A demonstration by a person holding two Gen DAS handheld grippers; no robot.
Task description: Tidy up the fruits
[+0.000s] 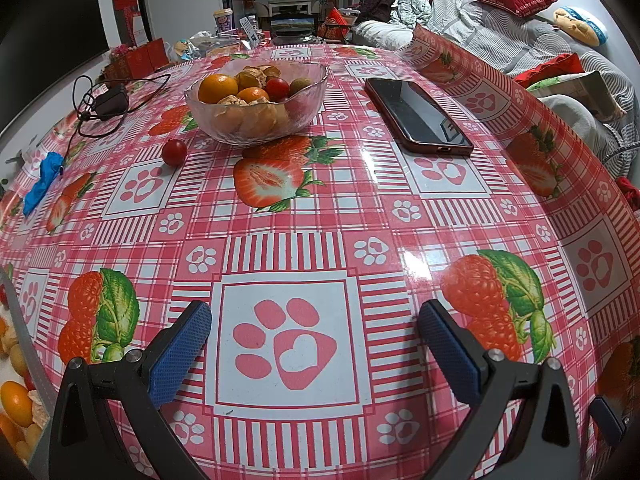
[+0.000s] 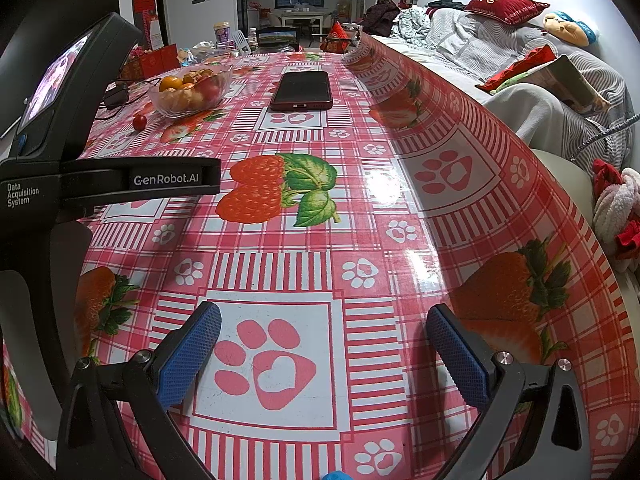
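A glass bowl [image 1: 256,128] holds oranges, husked fruits, a cherry tomato and a green fruit on the far part of the table. One loose cherry tomato [image 1: 174,152] lies on the cloth just left of and in front of the bowl. My left gripper [image 1: 315,322] hovers open over a paw-print square near the front edge, well short of both. In the right wrist view the bowl [image 2: 192,106] and the tomato [image 2: 139,122] sit far off at the upper left. My right gripper [image 2: 323,324] is open and empty too. The left device's black body [image 2: 60,152] fills that view's left side.
A dark phone [image 1: 416,114] lies right of the bowl. A black charger with its cable [image 1: 110,102] and a blue crumpled thing [image 1: 42,182] lie at the left. The tablecloth's right edge [image 2: 460,128] curls up beside a sofa piled with bedding. Boxes and jars crowd the table's far end.
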